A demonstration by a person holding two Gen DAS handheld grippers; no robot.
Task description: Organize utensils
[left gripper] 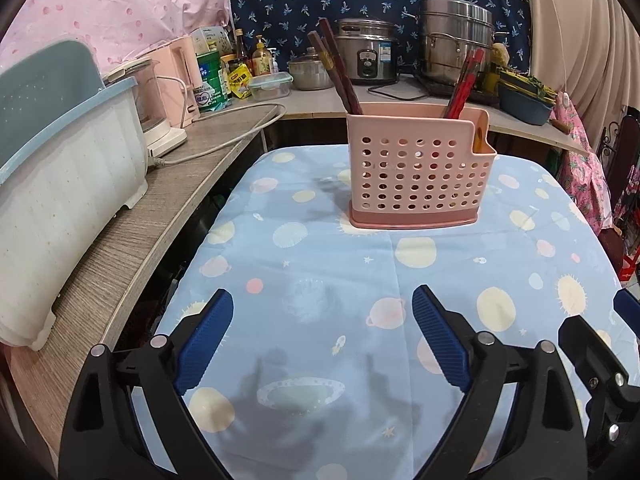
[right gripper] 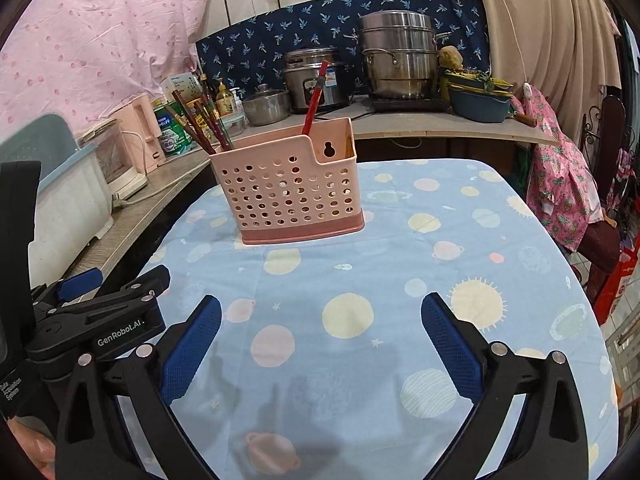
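Both tools hover low over the planet-print tablecloth (left gripper: 320, 240), side by side, jaws spread wide and holding nothing: the left gripper (left gripper: 323, 312) and the right gripper (right gripper: 321, 320). The pink holder (left gripper: 416, 168) stands upright well ahead of them, brown chopsticks (left gripper: 336, 72) leaning out of its left end, red chopsticks (left gripper: 464, 80) out of its right. No loose utensil shows on the cloth, so the sorting looks done or nearly so. If a stick must be moved, I'd approach from above, pinch near its top, and steady the light holder so it doesn't tip
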